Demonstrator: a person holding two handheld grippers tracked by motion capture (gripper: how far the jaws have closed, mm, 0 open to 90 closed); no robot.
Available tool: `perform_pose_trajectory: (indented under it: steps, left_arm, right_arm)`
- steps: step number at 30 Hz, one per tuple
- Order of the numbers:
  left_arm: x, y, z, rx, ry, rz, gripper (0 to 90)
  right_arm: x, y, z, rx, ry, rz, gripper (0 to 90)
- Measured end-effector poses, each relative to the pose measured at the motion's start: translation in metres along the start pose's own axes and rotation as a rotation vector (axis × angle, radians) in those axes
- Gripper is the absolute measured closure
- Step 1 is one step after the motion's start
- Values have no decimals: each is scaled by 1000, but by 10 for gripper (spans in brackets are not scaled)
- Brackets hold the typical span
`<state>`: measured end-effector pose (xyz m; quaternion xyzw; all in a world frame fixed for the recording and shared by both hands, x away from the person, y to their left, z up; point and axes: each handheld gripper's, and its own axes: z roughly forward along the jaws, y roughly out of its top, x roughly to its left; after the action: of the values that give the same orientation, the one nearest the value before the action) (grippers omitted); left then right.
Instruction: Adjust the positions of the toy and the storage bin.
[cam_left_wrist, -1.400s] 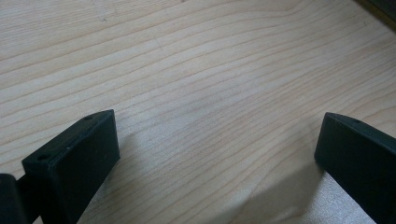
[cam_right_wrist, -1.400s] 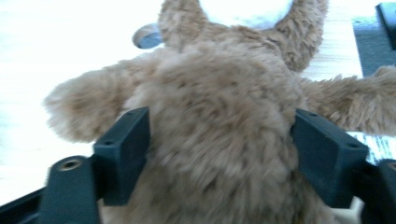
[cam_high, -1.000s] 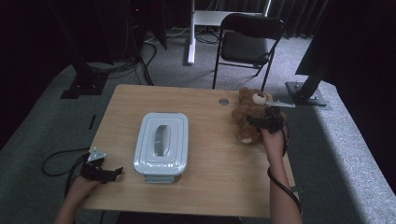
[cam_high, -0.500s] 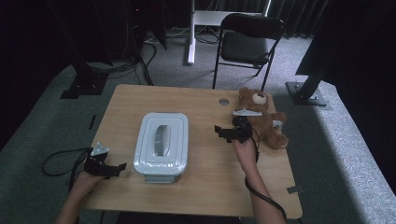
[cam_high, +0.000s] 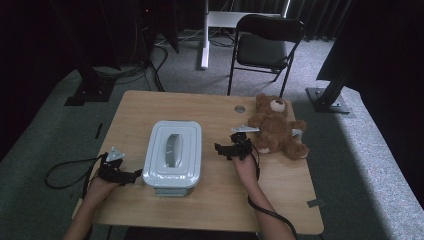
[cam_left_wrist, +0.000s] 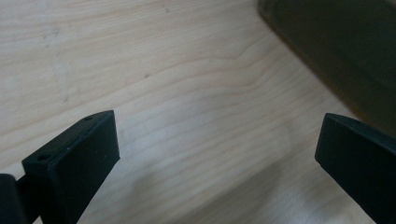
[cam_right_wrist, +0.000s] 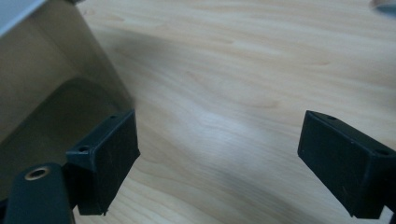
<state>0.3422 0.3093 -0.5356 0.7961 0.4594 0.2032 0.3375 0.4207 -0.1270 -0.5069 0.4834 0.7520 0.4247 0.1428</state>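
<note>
Hand-held grippers, left (cam_high: 134, 175) and right (cam_high: 220, 149), both spread and empty, flank the lidded pale-grey plastic box (cam_high: 173, 152) at mid-desk (cam_high: 210, 112), apparently poised to grip its sides, the brown plush teddy bear (cam_high: 276, 129) lying nearby.

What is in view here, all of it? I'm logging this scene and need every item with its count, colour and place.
Table: one, light wood, middle of the high view.
Lidded container: one, pale grey-white with a handle on the lid, left of the table's middle.
Teddy bear: one, brown, lying at the table's far right.
Round insert: one, grey, in the tabletop near the far edge, left of the bear.
Folding chair: one, black, on the floor beyond the table.
Stand bases: two, black, on the grey carpet left and right of the table.
Left gripper: one, black, open, at the container's near left corner.
Right gripper: one, black, open, between container and bear.
</note>
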Motion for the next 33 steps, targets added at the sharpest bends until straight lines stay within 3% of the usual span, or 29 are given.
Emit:
perform_pose_trajectory:
  steps: [5,16,23,26,27,29,33]
  left_arm:
    - [-7,11,10,-5,-16,13,3]
    - [-20,24,20,-14,-44,34,3]
    - [-26,28,21,-18,-28,50,3]
    - [-28,28,20,-20,-26,50,3]
    - [-29,28,19,-17,-27,52,3]
    - [-31,28,18,-17,-23,55,3]
    - [-37,26,16,-13,-28,64,3]
  right_arm:
    - [9,-2,14,24,20,-16,116]
    - [21,2,26,22,53,-46,116]
    - [35,1,36,49,127,-106,130]
    - [35,1,37,46,126,-112,131]
    - [32,2,39,54,161,-92,131]
    - [29,1,41,76,182,-95,131]
    - [30,-2,40,66,173,-125,131]
